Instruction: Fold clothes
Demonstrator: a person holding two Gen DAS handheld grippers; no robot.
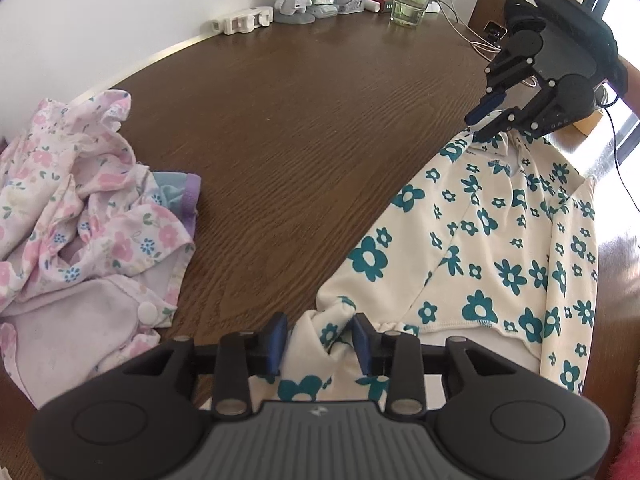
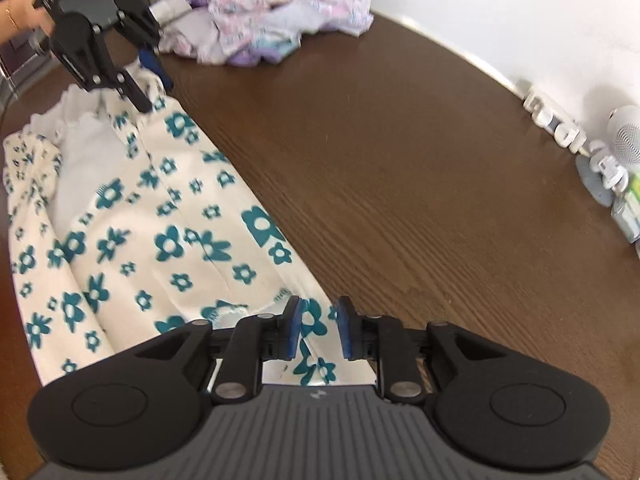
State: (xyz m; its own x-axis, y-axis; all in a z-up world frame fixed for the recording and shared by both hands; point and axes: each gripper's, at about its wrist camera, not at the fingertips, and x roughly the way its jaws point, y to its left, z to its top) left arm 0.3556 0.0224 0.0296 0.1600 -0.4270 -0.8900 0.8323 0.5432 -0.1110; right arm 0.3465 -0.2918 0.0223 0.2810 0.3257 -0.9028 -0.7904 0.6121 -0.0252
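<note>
the left tool [image 1: 320, 340] has its blue pads partly apart with a bunched hem corner of the cream top with teal flowers [image 1: 500, 248] pinched between them, and the right tool [image 2: 318, 330] likewise has its pads narrowly apart around the fabric at the opposite, neck end, so both seem to have hold of one long edge. the top lies along the near side of the brown desk [image 1: 300, 120], one sleeve already turned in over the body, so the fold looks begun but not finished. the pile of pink floral clothes [image 1: 80, 208] beyond is still crumpled and unfolded. the left view alone shows the drinking glass [image 1: 410, 2] and cables at the wall; the right view alone shows a person's hand [image 2: 22, 16] behind the left tool.
</note>
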